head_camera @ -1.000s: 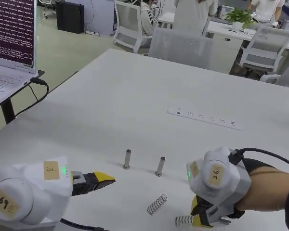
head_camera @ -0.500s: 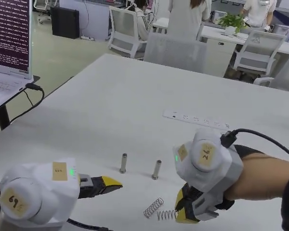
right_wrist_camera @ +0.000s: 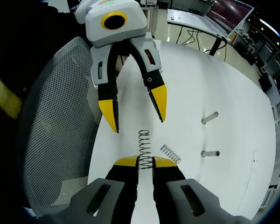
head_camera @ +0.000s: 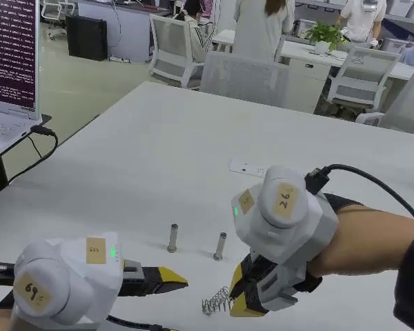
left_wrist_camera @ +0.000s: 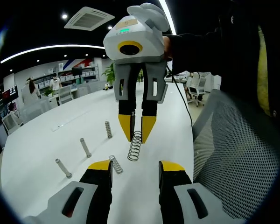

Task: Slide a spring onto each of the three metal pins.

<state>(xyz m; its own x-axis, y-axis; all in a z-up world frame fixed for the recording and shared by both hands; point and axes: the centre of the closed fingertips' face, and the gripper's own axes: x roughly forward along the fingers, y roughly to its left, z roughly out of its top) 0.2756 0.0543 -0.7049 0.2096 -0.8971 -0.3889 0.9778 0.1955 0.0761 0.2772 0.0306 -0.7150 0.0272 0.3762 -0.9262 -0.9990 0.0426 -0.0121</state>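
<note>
Spring [right_wrist_camera: 143, 140] in play is caught by one end in your right gripper [right_wrist_camera: 144, 162], sticking straight out past the tips. From your left: your left gripper [left_wrist_camera: 135, 166] hangs low over the worktop [head_camera: 159, 152], fingers released and spread wide, aimed at that spring. Next stand the left pin [head_camera: 172, 238] and the right pin [head_camera: 220, 246], both upright and bare. Past them a second spring [left_wrist_camera: 108, 129] stands upright. A third spring [left_wrist_camera: 115, 164] lies flat on the worktop, just beside the held one. Your right gripper's fingers are clenched on the spring's end.
</note>
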